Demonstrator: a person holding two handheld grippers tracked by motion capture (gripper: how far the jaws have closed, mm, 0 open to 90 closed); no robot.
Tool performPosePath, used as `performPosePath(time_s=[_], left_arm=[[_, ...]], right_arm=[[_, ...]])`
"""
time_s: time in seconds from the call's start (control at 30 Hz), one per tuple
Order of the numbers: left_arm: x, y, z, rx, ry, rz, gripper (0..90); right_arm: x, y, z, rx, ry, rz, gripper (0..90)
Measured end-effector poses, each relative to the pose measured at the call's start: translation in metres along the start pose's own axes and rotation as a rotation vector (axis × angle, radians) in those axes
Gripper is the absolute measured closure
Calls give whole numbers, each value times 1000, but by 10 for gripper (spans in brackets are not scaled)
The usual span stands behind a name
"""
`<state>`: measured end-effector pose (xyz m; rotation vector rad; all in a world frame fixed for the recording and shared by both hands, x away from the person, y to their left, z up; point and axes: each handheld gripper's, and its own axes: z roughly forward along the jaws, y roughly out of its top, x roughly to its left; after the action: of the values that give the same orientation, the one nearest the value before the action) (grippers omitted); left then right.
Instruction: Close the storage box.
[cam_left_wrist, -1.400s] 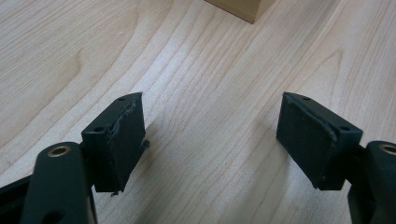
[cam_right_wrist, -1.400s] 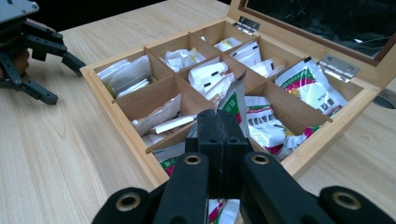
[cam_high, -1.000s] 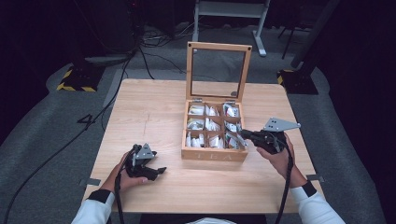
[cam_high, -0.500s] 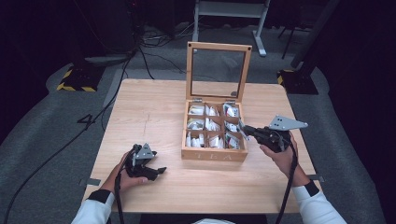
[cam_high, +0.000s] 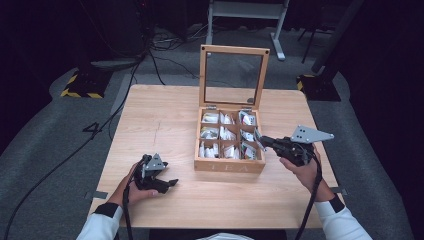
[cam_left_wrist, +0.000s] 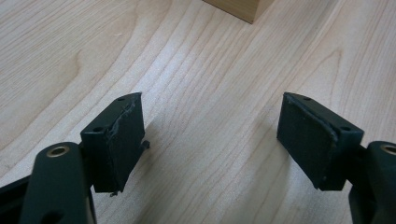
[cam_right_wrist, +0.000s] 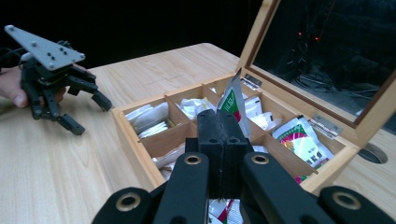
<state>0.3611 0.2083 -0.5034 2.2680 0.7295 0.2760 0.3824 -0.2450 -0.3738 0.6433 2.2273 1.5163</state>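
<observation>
My right tongs (cam_right_wrist: 219, 128) are shut tight on a tea bag packet (cam_right_wrist: 232, 100). The packet is white with green and red on it. It sticks up out of the tips of the tongs, a bit tilted. My right tongs hold it just above the tea box (cam_high: 229, 165), over the right side of the box. The packet is up in the air and not down in a slot.

The tea box is made of wood and sits on the desk (cam_high: 165, 117). Its lid (cam_high: 233, 77) stands open at the back of the box, and the lid has a clear window in it. The box has small slots, and more white packets (cam_high: 226, 134) lie in them. In the right gripper view I see one more packet (cam_right_wrist: 301, 140) with red and green on it, in a slot near the lid hinge.

My right hand (cam_high: 302, 167) is just to the right of the box, near its front corner.

My left tongs (cam_high: 167, 184) are well away from the packet. They rest low over the desk, to the left of the box and a bit nearer to me. They are open, with only bare wood between the two pads (cam_left_wrist: 123, 140). They hold nothing. My left hand (cam_high: 132, 187) is around them. A corner of the box (cam_left_wrist: 236, 7) peeks in at the top of the left gripper view.
</observation>
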Motion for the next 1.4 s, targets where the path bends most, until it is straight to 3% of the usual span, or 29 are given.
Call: performPosePath(time_s=[0.67,1.1,1.4], left_arm=[[-1,0,-1,1,8,-6,237],[-1,-1,-1,1,8,-6,237],[-1,-1,-1,0,8,-7,237]], right_arm=[[37,0,5,26,128,-57,900],[64,-15,20,104,228,-98,900],[72,-28,29,159,260,-110,900]])
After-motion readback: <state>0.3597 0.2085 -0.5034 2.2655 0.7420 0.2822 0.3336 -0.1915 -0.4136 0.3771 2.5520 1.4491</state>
